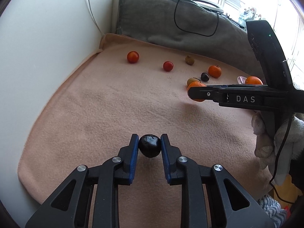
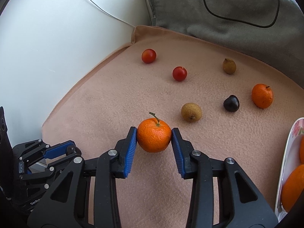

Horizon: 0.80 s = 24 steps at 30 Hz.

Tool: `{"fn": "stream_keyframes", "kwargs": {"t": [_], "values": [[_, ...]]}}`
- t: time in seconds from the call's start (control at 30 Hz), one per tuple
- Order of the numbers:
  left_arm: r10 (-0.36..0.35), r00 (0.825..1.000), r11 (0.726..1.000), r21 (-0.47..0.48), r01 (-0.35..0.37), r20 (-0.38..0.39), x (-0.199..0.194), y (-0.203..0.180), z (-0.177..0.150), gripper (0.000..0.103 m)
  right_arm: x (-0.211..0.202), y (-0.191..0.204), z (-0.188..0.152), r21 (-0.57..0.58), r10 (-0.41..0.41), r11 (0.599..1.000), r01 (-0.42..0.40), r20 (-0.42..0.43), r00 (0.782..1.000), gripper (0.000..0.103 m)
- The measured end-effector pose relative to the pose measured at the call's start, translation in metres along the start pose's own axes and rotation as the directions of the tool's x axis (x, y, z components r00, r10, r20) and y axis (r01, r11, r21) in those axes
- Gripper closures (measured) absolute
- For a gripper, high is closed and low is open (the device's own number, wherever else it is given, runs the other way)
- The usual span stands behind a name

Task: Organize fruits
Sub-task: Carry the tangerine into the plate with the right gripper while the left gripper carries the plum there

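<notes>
My left gripper [image 1: 149, 142] is shut on a dark plum [image 1: 149, 146] above the pink blanket [image 1: 114, 104]. My right gripper [image 2: 154, 135] is shut on a stemmed mandarin [image 2: 154, 137]; it also shows in the left wrist view [image 1: 196, 93], side-on. On the blanket lie two red tomatoes [image 2: 148, 56] [image 2: 179, 73], two brown longans [image 2: 229, 66] [image 2: 191, 112], a second dark plum [image 2: 231, 103] and another mandarin [image 2: 262, 96]. A white plate [image 2: 285, 161] at the right edge holds oranges [image 2: 292, 186].
A white wall [image 2: 47, 47] borders the blanket on the left. A grey cushion [image 2: 209, 9] with a black cable [image 2: 239, 20] lies behind it. The left gripper's body [image 2: 38, 161] shows at lower left of the right wrist view.
</notes>
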<state>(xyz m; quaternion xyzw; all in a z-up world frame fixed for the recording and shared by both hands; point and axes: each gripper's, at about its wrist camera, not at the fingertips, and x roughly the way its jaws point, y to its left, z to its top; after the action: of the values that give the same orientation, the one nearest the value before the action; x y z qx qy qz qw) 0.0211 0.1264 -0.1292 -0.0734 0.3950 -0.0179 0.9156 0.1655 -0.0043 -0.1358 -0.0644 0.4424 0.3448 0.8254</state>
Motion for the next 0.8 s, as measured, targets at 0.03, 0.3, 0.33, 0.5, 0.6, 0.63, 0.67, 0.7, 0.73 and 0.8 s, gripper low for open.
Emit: {"fn": "stream_keyframes", "kwargs": {"t": [0.03, 0.3, 0.33, 0.5, 0.6, 0.63, 0.67, 0.7, 0.73, 0.8], "values": [[-0.001, 1.000, 1.000, 0.000, 0.001, 0.003, 0.000, -0.001, 0.001, 0.081, -0.003, 0.000, -0.001, 0.001, 0.002, 1.000, -0.002, 0.005, 1.000, 0.064], [-0.035, 0.999, 0.999, 0.020, 0.034, 0.034, -0.002, -0.017, 0.014, 0.081, -0.043, -0.007, -0.012, 0.006, -0.002, 1.000, 0.002, 0.055, 0.998, 0.064], [-0.042, 0.998, 0.999, 0.023, 0.042, 0.038, -0.001, -0.020, 0.016, 0.081, -0.049, -0.009, -0.014, 0.008, -0.005, 1.000, 0.004, 0.062, 0.998, 0.064], [-0.083, 0.995, 0.995, 0.053, 0.080, 0.052, 0.003, -0.041, 0.026, 0.081, -0.081, -0.023, -0.025, 0.040, -0.018, 0.999, 0.014, 0.102, 0.995, 0.064], [-0.109, 0.992, 0.991, 0.078, 0.104, 0.063, 0.004, -0.055, 0.034, 0.081, -0.101, -0.035, -0.034, 0.065, -0.039, 0.997, 0.031, 0.130, 0.991, 0.064], [-0.120, 0.991, 0.990, 0.086, 0.114, 0.066, 0.004, -0.060, 0.037, 0.081, -0.108, -0.038, -0.037, 0.074, -0.048, 0.996, 0.038, 0.138, 0.989, 0.064], [-0.131, 0.989, 0.988, 0.094, 0.125, 0.069, 0.006, -0.065, 0.041, 0.081, -0.115, -0.043, -0.040, 0.083, -0.057, 0.996, 0.045, 0.146, 0.988, 0.064], [-0.141, 0.987, 0.986, 0.103, 0.134, 0.071, 0.007, -0.070, 0.044, 0.081, -0.121, -0.046, -0.043, 0.092, -0.067, 0.994, 0.053, 0.153, 0.986, 0.064], [-0.151, 0.986, 0.984, 0.111, 0.142, 0.073, 0.009, -0.076, 0.047, 0.081, -0.128, -0.051, -0.046, 0.102, -0.077, 0.993, 0.061, 0.160, 0.984, 0.064], [-0.170, 0.983, 0.979, 0.128, 0.160, 0.073, 0.013, -0.087, 0.054, 0.081, -0.141, -0.061, -0.052, 0.126, -0.098, 0.989, 0.077, 0.173, 0.980, 0.064]]}}
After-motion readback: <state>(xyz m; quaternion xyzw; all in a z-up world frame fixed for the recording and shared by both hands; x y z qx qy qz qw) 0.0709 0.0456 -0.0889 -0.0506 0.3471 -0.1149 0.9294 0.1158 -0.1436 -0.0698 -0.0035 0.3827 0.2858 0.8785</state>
